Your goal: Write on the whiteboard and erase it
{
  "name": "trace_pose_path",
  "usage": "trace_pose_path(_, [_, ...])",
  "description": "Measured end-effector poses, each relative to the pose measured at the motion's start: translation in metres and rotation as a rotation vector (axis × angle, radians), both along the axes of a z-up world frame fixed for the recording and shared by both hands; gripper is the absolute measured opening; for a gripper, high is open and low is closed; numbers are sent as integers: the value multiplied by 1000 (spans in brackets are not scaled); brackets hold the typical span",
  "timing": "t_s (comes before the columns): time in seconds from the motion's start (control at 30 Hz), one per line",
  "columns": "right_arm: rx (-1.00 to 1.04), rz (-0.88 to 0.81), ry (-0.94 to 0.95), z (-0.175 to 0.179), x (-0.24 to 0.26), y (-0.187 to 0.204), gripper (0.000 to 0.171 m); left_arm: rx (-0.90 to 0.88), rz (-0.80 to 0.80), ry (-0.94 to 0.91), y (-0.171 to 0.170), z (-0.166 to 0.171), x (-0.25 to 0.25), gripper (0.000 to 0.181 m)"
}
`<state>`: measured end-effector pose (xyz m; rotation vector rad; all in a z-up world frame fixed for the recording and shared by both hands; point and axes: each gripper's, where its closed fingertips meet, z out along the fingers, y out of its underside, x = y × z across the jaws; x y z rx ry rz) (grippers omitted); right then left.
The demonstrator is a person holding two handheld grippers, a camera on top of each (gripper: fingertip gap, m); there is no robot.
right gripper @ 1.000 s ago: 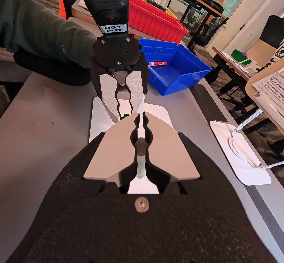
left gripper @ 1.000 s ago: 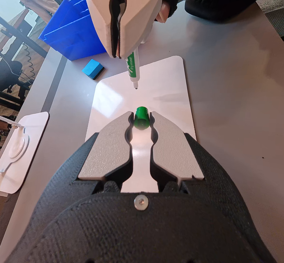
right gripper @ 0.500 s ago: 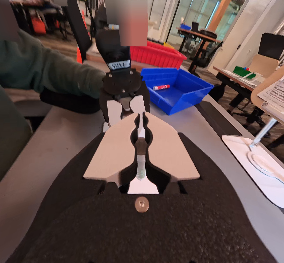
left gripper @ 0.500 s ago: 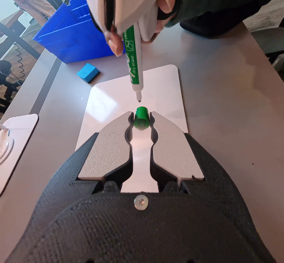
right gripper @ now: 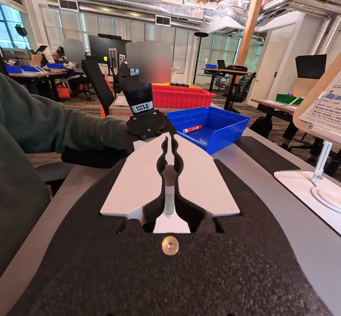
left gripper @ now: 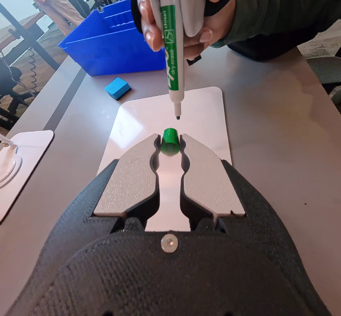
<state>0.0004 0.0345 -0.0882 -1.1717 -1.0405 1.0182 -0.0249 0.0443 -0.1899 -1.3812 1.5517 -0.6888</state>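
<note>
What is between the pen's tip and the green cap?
Nothing but bare whiteboard shows between the marker tip and the green cap, seen in the left wrist view.

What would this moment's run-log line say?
left gripper: shut on green cap | right gripper: shut on marker, tip above whiteboard | eraser: untouched

Eraser (left gripper: 117, 90) between bin (left gripper: 118, 49) and whiteboard (left gripper: 203, 122)
</note>
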Motion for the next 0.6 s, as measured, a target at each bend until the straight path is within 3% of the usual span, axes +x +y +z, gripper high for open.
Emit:
trace_pose_path(0.37, [-120,-7,216,16,21,17,3,-111,-28,-104,-1,1,3,19])
trace_pose_path(0.6, [-227,69,451,47,37,12,3,-298,-91,-384,-15,34,18,19])
